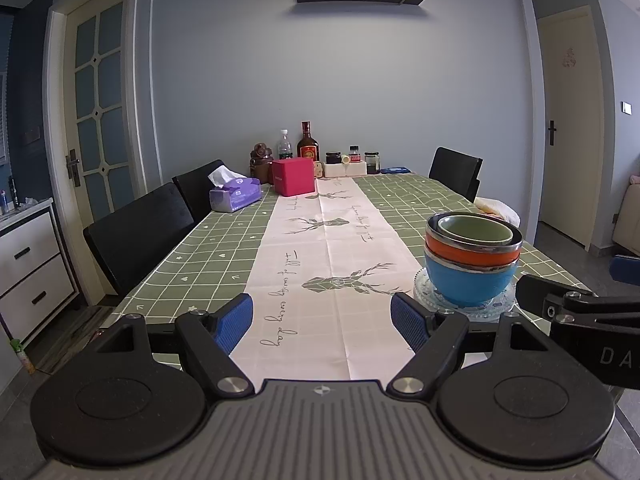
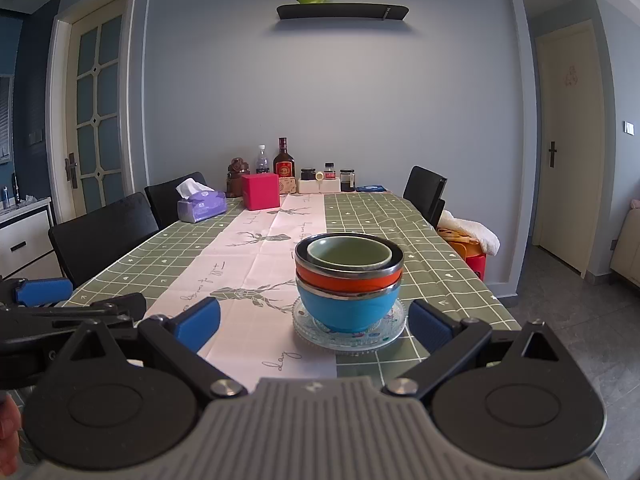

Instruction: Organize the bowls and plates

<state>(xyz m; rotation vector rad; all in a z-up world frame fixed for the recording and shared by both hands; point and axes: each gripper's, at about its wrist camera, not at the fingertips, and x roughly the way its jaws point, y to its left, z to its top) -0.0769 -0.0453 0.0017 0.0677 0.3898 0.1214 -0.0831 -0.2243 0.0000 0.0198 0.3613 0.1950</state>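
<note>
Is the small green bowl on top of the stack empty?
Empty as far as visible: the green bowl shows only bare inner wall; its bottom is hidden.

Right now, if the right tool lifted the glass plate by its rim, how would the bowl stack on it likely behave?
The stack of three nested bowls rises well above the glass plate, so it would probably be top-heavy and tip if tilted. The blue bowl rests on a foot narrower than its rim, and glass looks smooth, so sliding seems likely. The green bowl sits loosely inside and may rattle.

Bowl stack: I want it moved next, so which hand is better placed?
Probably right: the bowl stack sits centred between its open tongs; it lies right of the open left tongs.
</note>
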